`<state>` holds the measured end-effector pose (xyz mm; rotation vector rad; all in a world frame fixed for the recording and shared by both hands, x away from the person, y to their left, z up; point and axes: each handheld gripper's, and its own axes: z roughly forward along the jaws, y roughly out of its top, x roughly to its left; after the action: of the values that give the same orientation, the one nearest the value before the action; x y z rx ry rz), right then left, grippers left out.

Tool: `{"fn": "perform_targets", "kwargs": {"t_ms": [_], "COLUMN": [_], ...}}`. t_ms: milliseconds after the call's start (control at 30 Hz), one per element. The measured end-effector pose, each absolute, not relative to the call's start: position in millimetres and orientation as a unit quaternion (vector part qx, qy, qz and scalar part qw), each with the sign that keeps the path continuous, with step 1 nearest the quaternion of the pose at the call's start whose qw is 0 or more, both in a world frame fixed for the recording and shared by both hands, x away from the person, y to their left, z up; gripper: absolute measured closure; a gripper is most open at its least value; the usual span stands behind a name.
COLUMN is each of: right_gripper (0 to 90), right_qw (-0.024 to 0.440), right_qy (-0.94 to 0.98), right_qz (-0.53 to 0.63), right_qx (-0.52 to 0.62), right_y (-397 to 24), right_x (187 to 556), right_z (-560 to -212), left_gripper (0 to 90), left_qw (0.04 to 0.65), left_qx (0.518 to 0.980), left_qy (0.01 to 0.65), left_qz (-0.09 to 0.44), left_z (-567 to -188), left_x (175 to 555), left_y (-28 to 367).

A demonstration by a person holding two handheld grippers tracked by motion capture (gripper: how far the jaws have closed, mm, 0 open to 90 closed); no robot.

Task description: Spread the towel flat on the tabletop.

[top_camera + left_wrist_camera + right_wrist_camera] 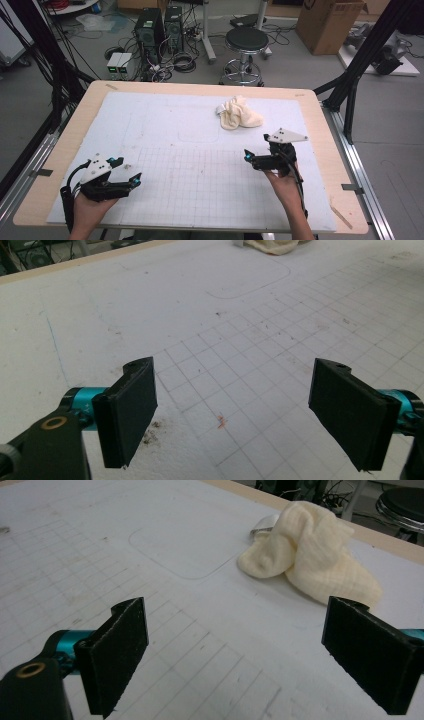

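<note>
A: Here's the worktop [320, 130], a wooden board with a white mat [150, 130] on top, part of it ruled in a grid. The landmark is that cream cloth [239, 114], lying crumpled on the plain part of the mat, toward the far edge and right of centre.

B: And where's the left hand-held gripper [125, 170]?

A: Well away from the cloth, near the front left corner of the mat, in the person's left hand [92, 207]. Its jaws stand wide apart with nothing between them. In the left gripper view [232, 412] you see only grid squares and a few specks between the black pads [127, 412], with the cloth just peeking in at the top edge.

B: The right hand-held gripper [256, 150]?

A: Much nearer the cloth, on the person's side of it and a touch to the right, over the grid. It's held in the right hand [282, 185], with the grey plate [286, 135] on top. In the right gripper view [235, 660] the jaws are spread wide and empty. The cloth [310, 555] lies ahead of them, apart from both pads, nearer the right one.

B: Anything by the cloth?

A: Something pale and glossy [265, 524] peeks out behind it, touching it. I can't tell what it is.

B: Beyond the worktop?

A: A black stool [246, 42] on the floor, straight behind the cloth.
</note>
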<state>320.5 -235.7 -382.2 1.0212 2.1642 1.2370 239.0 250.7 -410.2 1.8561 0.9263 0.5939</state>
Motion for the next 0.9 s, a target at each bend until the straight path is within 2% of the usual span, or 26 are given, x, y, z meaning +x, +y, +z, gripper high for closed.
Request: {"fn": "perform_targets", "kwargs": {"t_ms": [200,267,500,900], "right_gripper": [11.3,16.4,18.4,21.6], "right_qw": [0.224,0.229,0.246,0.246], "right_qy": [0.778,0.778,0.772,0.780], "right_qz": [0.445,0.447,0.441,0.405], "right_qx": [0.384,0.376,0.386,0.409], "right_y": [-228,-225,-217,-200], "right_x": [351,361,393,441], "right_z": [-369,-363,-347,-351], "left_gripper": [19.6,19.6,19.6,19.7], "left_qw": [0.477,0.477,0.478,0.478], "left_qx": [0.755,0.755,0.752,0.754], "left_qy": [0.380,0.380,0.382,0.382], "left_qz": [0.241,0.241,0.244,0.240], "left_z": [-410,-410,-409,-410], "left_x": [240,240,240,241], "left_y": [252,253,254,254]}}
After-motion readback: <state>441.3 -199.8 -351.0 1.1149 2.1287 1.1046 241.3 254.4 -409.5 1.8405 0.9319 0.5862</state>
